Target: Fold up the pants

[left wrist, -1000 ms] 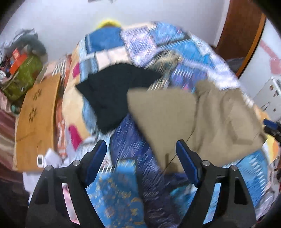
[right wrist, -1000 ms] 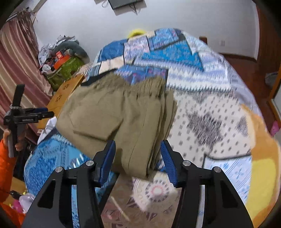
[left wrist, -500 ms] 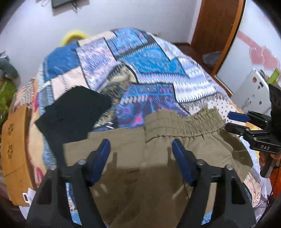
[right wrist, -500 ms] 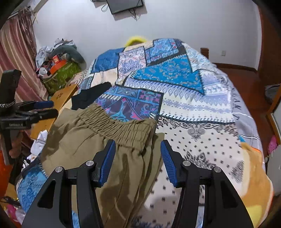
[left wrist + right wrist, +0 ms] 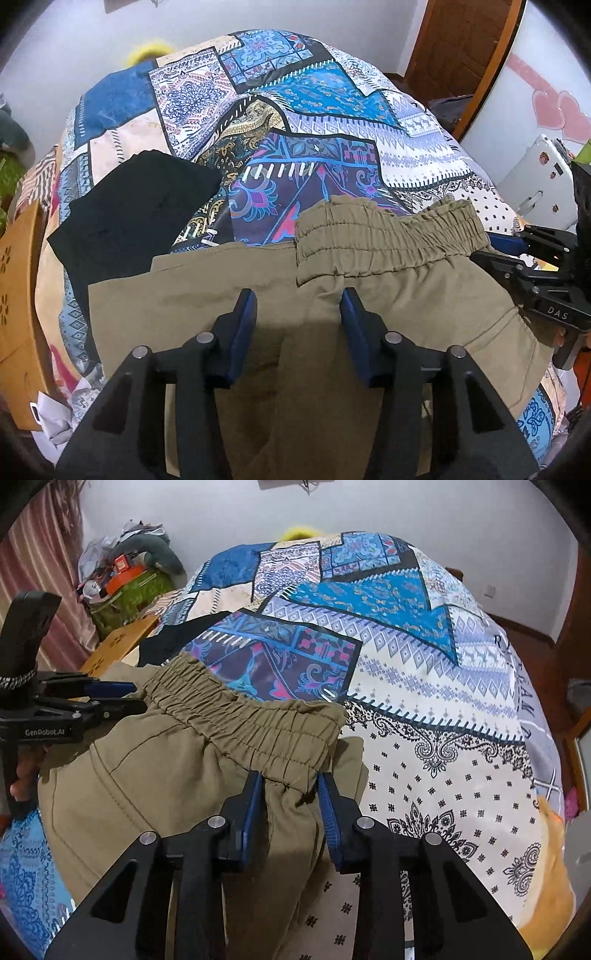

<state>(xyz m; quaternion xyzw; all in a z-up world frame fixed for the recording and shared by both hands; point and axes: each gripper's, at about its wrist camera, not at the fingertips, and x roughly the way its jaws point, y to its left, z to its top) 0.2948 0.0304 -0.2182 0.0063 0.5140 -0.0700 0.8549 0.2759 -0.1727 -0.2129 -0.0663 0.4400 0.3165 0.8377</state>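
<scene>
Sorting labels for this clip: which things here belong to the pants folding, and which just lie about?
Job:
khaki pants
left gripper
right gripper
patchwork bedspread, the work surface

Lying about:
black garment
wooden board
clutter pile
</scene>
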